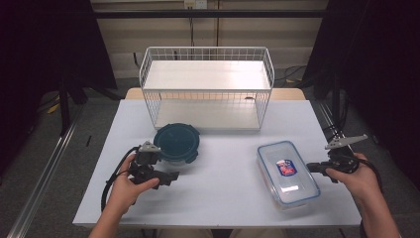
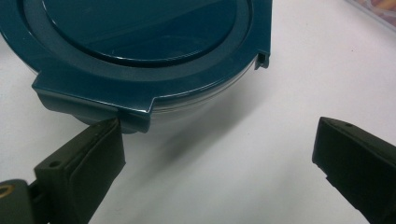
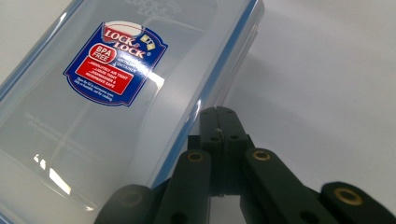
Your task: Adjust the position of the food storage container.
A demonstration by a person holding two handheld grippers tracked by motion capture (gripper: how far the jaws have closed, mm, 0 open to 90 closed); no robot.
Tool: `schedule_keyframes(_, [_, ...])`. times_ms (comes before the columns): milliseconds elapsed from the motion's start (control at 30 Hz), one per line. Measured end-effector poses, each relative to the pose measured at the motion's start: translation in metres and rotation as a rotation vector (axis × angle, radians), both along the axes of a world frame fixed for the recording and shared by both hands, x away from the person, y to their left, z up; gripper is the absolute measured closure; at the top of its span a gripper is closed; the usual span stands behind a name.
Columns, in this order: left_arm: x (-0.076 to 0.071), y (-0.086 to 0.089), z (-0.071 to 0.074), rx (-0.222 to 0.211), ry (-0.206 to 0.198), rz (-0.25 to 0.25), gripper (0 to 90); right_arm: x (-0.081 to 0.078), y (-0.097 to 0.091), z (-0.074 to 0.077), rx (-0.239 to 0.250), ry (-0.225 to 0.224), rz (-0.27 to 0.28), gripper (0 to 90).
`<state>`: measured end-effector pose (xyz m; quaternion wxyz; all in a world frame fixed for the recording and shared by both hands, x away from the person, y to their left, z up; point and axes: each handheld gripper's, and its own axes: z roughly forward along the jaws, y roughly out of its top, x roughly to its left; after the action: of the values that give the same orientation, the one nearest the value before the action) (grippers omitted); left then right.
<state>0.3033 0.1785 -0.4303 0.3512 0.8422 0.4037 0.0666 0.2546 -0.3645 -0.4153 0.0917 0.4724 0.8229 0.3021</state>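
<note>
**Two grippers beside two lidded containers on the desk**

High view: the white desk (image 1: 223, 193) carries a round container with a dark teal lid (image 1: 177, 143) left of centre and a clear rectangular container with a blue-rimmed lid (image 1: 288, 173) to the right; a white wire basket (image 1: 206, 88) stands behind them at the far edge; the left gripper (image 1: 171, 177) lies level just in front of the round container, the right gripper (image 1: 310, 167) points at the right side of the rectangular one.

Left gripper view: the jaws stand wide apart with bare desk between them; the left-hand one sits just under a clip tab of the teal lid (image 2: 140, 51), contact uncertain; the other is well clear.

Right gripper view: the jaws are pressed together, empty, tips beside the long edge of the rectangular container (image 3: 116, 93), whose lid bears a red and blue label (image 3: 115, 64); whether they touch it I cannot tell.
</note>
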Motion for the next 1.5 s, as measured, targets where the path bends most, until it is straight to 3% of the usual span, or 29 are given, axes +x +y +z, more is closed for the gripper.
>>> schedule_keyframes(267, [0.000,0.001,0.000,0.008,0.002,-0.003,2.2,0.002,0.013,-0.001,0.034,0.012,0.061,90.0])
schedule_keyframes(433, [0.000,0.000,-0.001,0.003,0.000,-0.001,2.2,-0.001,0.010,0.000,0.065,0.014,0.079,90.0])
schedule_keyframes(633, [0.001,0.002,0.001,0.006,-0.002,0.002,2.2,-0.008,0.011,-0.003,0.017,0.037,0.077,90.0])
schedule_keyframes(700, [0.002,0.002,0.001,-0.011,-0.002,0.010,2.2,-0.009,0.011,-0.003,0.005,0.030,0.079,90.0])
schedule_keyframes(733, [0.002,0.002,0.001,0.000,-0.002,0.006,2.3,-0.010,0.012,-0.004,0.029,0.045,0.087,90.0])
schedule_keyframes(867, [0.002,0.001,0.002,0.005,-0.001,0.001,2.2,-0.012,0.016,-0.003,0.018,0.047,0.106,90.0])
schedule_keyframes(1033, [0.001,0.002,0.003,0.002,-0.008,0.007,2.2,-0.015,0.019,-0.003,0.041,0.044,0.144,90.0])
schedule_keyframes(1400, [0.001,0.001,0.004,0.000,-0.010,-0.002,2.3,-0.027,0.022,-0.009,0.013,0.081,0.210,90.0])
schedule_keyframes(1467, [0.001,0.001,0.004,0.001,-0.010,-0.001,2.3,-0.027,0.024,-0.010,0.022,0.082,0.214,90.0])
schedule_keyframes(1500, [0.001,0.002,0.004,0.004,-0.010,0.000,2.3,-0.025,0.030,-0.011,0.052,0.084,0.236,90.0])
